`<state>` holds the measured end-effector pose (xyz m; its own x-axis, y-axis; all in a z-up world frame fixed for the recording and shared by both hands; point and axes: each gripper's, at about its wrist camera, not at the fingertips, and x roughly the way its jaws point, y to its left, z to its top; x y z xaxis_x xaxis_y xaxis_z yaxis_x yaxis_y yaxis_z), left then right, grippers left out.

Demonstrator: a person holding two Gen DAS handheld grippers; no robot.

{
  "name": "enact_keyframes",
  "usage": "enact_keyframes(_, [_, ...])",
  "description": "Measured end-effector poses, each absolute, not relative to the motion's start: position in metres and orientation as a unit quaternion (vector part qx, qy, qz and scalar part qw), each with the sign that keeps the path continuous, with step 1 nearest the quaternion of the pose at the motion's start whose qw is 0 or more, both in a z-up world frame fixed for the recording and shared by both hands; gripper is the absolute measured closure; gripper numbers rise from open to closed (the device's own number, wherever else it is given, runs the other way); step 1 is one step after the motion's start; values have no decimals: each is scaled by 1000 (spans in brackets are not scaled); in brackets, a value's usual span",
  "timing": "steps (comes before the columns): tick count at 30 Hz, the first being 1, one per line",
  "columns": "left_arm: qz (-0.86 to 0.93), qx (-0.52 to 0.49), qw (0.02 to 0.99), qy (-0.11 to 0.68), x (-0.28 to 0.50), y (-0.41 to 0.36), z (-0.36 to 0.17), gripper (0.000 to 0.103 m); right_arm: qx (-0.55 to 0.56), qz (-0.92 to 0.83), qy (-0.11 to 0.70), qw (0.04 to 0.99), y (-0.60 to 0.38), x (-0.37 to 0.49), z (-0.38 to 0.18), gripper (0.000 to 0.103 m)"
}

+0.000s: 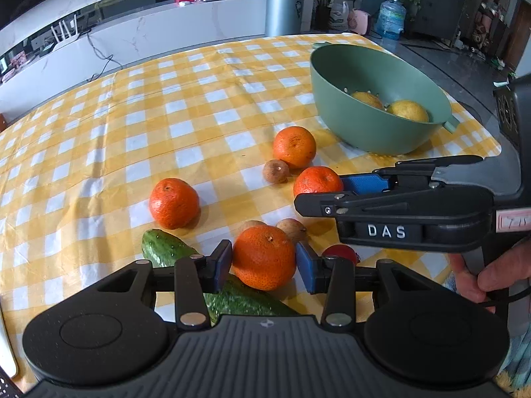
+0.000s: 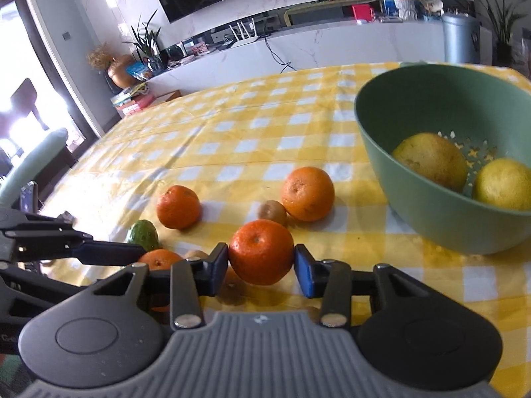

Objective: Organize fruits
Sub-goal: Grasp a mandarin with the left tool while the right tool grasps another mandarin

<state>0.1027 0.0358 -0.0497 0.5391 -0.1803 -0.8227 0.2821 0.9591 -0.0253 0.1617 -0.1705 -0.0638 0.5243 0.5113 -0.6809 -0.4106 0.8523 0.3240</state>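
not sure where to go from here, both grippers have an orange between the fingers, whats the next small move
Probably lift the right gripper with its orange and carry it toward the green bowl. Its pads touch the fruit on both sides, and the bowl, already holding two yellow fruits, sits close on the right.

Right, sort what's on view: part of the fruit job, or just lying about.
Job: tangerines between each hand-held gripper's pads; loose tangerines; green colander holding lemons.
Lying about: cucumber, bin, water jug.
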Motion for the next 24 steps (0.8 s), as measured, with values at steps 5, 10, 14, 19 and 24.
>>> enact_keyframes(5, [-145,71,867,472,105,28,-54,53,96,247,422,867,-182,166,-66,62])
enact_keyframes(10, [-152,113,855,482,105,14,-63,51,101,241,423,867,-183,167,-67,62])
enact_keyframes(14, [-147,116,854,485,108,11,-68,50,104,239,424,868,-185,167,-68,62])
enact_keyframes(19, [-143,89,861,480,110,14,-70,53,106,239,424,867,-186,167,-68,62])
enact_keyframes(24, [-130,76,866,476,107,15,-69,55,108,240,420,868,-188,165,-66,62])
